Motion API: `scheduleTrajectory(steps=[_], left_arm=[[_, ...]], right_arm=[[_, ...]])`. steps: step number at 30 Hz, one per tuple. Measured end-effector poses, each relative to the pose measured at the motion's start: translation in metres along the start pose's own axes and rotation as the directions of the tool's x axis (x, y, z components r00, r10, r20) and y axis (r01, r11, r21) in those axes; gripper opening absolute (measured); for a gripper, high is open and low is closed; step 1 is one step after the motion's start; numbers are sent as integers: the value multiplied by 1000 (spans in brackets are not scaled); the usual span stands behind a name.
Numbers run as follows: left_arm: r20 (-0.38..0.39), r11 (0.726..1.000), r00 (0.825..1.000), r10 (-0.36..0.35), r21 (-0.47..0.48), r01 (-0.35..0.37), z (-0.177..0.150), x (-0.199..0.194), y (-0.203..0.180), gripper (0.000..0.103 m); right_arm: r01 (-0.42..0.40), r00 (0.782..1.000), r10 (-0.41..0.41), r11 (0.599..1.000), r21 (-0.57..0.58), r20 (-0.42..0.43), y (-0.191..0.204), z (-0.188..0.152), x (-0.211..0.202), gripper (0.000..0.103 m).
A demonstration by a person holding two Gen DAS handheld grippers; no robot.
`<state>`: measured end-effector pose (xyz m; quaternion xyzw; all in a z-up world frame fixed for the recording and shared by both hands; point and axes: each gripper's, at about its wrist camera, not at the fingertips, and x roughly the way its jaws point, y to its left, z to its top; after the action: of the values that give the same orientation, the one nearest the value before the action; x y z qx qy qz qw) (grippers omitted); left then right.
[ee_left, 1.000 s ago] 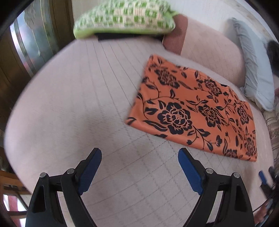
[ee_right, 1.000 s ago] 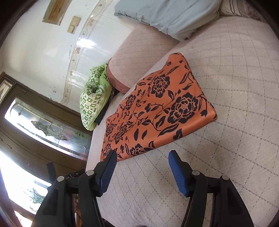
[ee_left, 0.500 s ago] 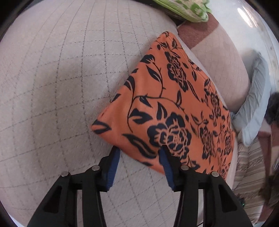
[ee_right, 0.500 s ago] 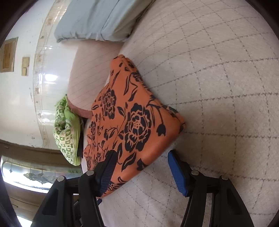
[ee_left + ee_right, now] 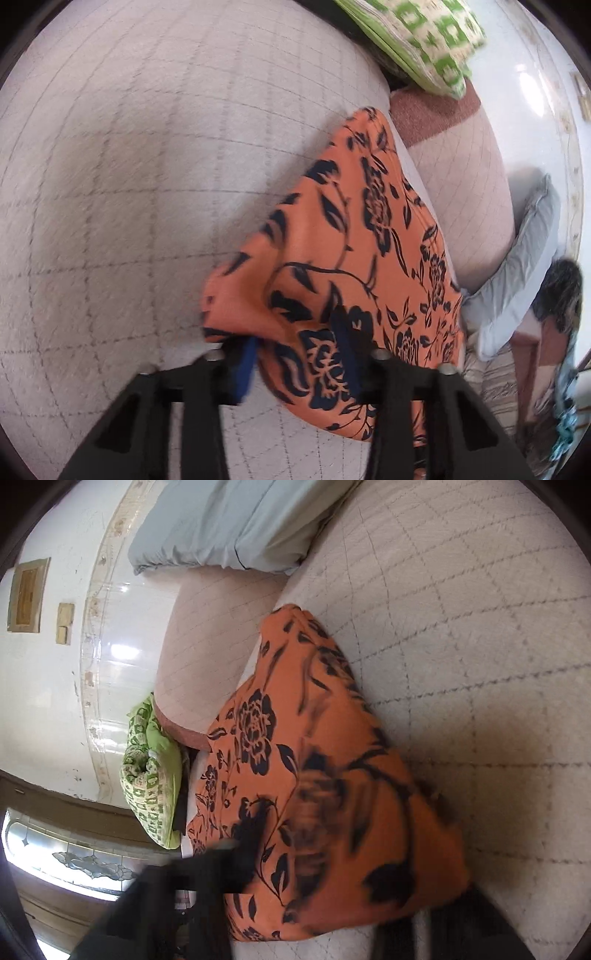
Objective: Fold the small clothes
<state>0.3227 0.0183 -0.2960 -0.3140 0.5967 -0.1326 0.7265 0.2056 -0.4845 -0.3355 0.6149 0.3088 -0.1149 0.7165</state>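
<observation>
My left gripper point(image 5: 295, 354) & right gripper point(image 5: 332, 878) have each just been closing on a near corner of the orange floral cloth point(image 5: 354, 258), w/ fabric bunched between the jaws; I judge that's so both corners can lift together for the 1st fold. Both point down at the bed point(image 5: 129, 184), left steeper. The cloth runs off toward 1 o'clock in the left view, w/ a green pillow point(image 5: 424, 40) beyond & a grey pillow point(image 5: 517, 273) at 3.
</observation>
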Motion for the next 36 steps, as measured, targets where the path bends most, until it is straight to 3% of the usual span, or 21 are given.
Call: scheduleTrajectory(steps=[3,6,13,19,22,27,31,34,36], left_arm=[[19,997,998,-52,-58,53,1,0,19,16],[35,999,999,-40,-14,40,2,-1,11,11],[112,991,991,-79,113,66,7,-26,-24,8],[93,983,994,-61,176,44,-5,-54,-24,8],[67,976,997,-26,217,11,-32,-67,-11,8],[27,978,999,40,202,-44,-78,-67,14,6],[3,969,988,155,195,-153,-92,-71,41,3],[88,959,983,162,219,-178,-80,-97,35,3],[160,933,973,168,291,-209,-69,-110,8,3]], right_arm=[[-14,1000,14,1000,12,10,-7,-5,-2,15],[-37,999,37,999,-11,23,2,-5,-11,14],[-52,998,56,992,-118,35,39,-12,-37,14],[-39,999,43,992,-118,31,33,-29,-65,13],[-36,999,39,992,-121,16,21,-38,-86,13],[-24,999,20,996,-85,-46,-17,-52,-113,14],[75,989,-78,997,-33,-125,-49,-58,-117,18],[92,989,-93,996,-19,-111,-55,-50,-134,19],[132,988,-139,986,-104,-62,-41,-45,-148,19]])
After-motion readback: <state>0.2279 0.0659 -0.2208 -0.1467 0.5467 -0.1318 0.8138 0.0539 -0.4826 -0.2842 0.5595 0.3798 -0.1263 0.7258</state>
